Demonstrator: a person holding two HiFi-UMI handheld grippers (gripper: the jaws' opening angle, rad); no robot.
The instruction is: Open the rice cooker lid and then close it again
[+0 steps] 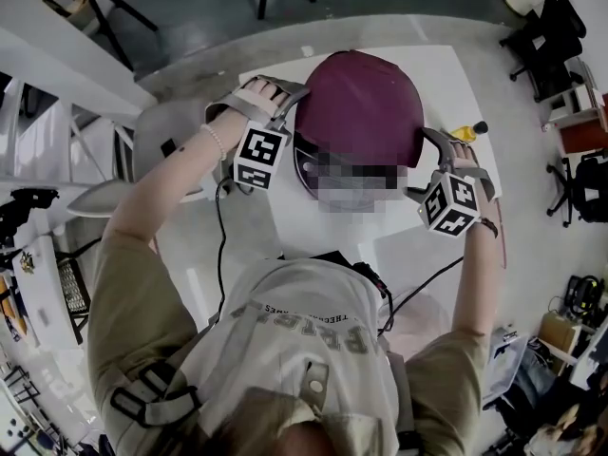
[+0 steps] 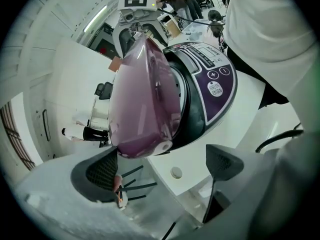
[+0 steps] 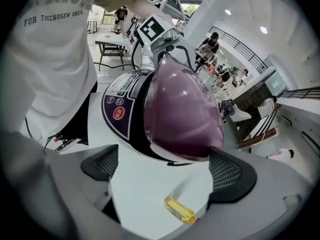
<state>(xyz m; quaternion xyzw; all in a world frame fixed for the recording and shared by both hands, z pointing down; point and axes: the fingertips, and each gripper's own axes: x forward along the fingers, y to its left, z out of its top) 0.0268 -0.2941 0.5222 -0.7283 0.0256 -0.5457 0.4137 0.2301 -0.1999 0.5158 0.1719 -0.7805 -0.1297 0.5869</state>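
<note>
Closest to the head camera, the person's pale shirt (image 1: 285, 340) is filling the lower view. Beyond it, the rice cooker (image 2: 210, 84) is sitting on the white table (image 3: 150, 184), with its maroon lid (image 3: 182, 109) tilting up off the body and hiding the pot's inside. The left gripper (image 2: 162, 166) and right gripper (image 3: 165, 166) are flanking the lid, jaws spread wide and clasping nothing. A small yellow bottle (image 3: 180, 210) is lying beside the cooker.
</note>
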